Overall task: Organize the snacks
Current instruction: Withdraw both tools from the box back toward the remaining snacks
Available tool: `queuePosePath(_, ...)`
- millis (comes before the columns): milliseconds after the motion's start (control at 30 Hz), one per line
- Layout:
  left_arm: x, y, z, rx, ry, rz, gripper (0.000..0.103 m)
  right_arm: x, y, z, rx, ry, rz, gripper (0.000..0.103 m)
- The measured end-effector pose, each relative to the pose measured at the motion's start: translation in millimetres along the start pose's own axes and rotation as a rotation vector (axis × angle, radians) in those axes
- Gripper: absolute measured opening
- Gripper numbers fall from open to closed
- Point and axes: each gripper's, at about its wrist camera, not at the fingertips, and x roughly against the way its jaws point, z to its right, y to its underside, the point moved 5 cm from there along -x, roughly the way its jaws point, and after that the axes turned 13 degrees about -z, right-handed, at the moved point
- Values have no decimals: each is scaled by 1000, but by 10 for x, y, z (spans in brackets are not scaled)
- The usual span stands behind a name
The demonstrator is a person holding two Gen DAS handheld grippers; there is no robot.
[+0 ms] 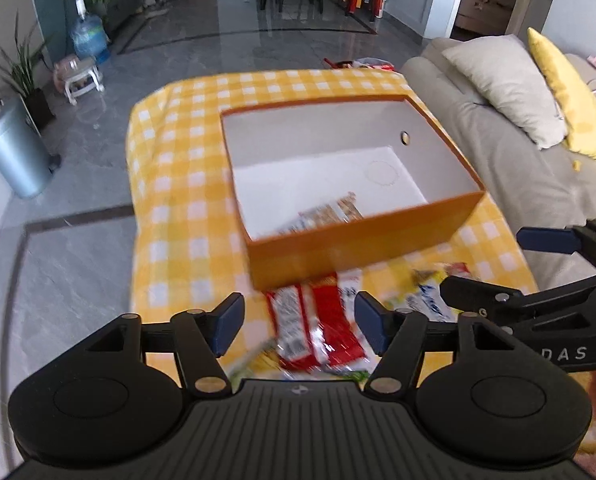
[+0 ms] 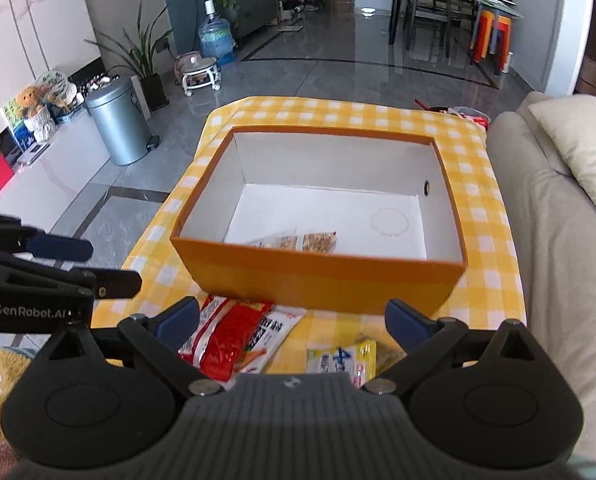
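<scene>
We find both the left hand-held gripper [image 1: 299, 320] and right hand-held gripper [image 2: 292, 320] spread apart, empty; next, we judge, clamp the red foil snack packet [image 1: 317, 328] at lower centre for the open orange cardboard box [image 1: 377, 246].

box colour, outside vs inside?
The box is orange outside, white inside; clearest in the right wrist view.

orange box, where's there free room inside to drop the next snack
Most of the orange box floor is bare: the far half and the right side near the wall hole. Only the near-left corner holds a snack packet. Outside, the cloth before the box is crowded with red packets.
</scene>
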Motion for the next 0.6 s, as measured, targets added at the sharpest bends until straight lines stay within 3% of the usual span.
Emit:
queuePosePath(233, -38, 231, 50, 39, 91, 24, 91, -10, 295, 118, -84, 23, -13, 96)
queuePosePath(367, -69, 332, 92, 16, 77, 50, 91, 16, 405, 237, -124, 61, 14, 96)
queuePosePath(533, -90, 465, 69, 91, 36, 87, 91, 21, 531, 331, -144, 81, 21, 98)
queuePosePath(600, -91, 512, 62, 131, 63, 95, 91, 8, 592, 353, -149, 87, 26, 99)
